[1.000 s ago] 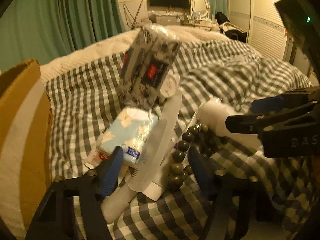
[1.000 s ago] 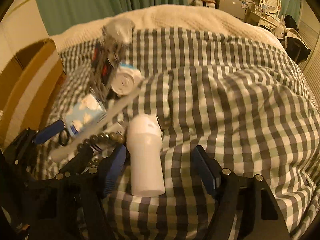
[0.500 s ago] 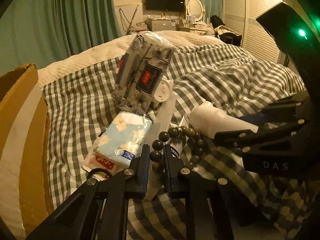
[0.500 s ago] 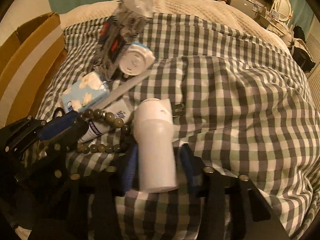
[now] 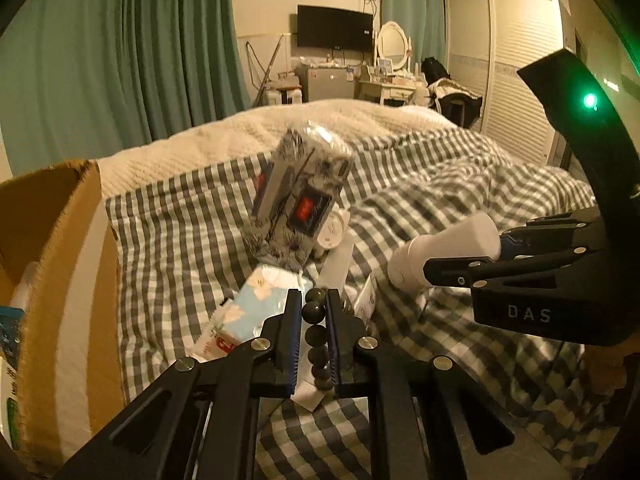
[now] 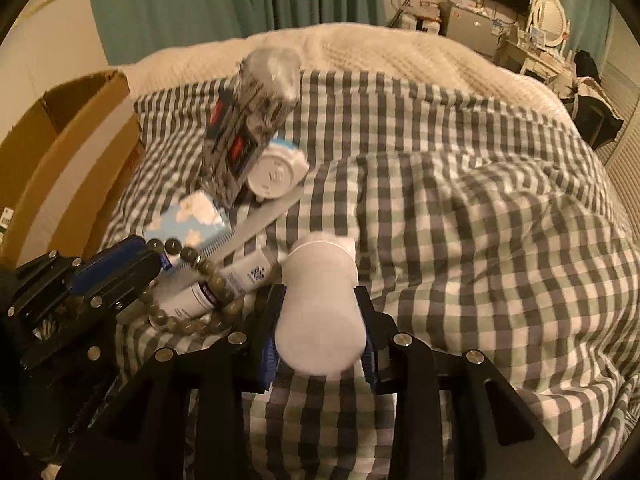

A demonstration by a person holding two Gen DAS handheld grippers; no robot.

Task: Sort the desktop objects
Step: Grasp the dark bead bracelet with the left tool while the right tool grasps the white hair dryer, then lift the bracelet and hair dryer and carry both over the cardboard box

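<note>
Open checked duvet [image 6: 480, 208] is left free to the right of the clutter. To the left, passage is blocked by the cardboard box [image 6: 60, 168]. Ahead, the way is barred by the tall patterned tissue pack [image 6: 252, 120], with the white round container [image 6: 276, 172] and clear comb [image 6: 260, 220] just beside it.

I am in a home bedroom. A bed [image 5: 420, 184] fills most of my view, spread with a grey-and-white checked duvet [image 6: 460, 208] over a cream textured blanket [image 5: 256, 128]. Beyond the bed, teal curtains [image 5: 120, 60] hang along the wall. Also beyond the bed, a dark flat television [image 5: 335, 33] is mounted on the wall, with a white dressing table [image 5: 386, 87] and its oval mirror [image 5: 392, 42] just below and to the right. To the right of the bed stands a white louvred wardrobe [image 5: 516, 64]. An open cardboard box [image 5: 60, 264] sits at the bed's left side.
</note>
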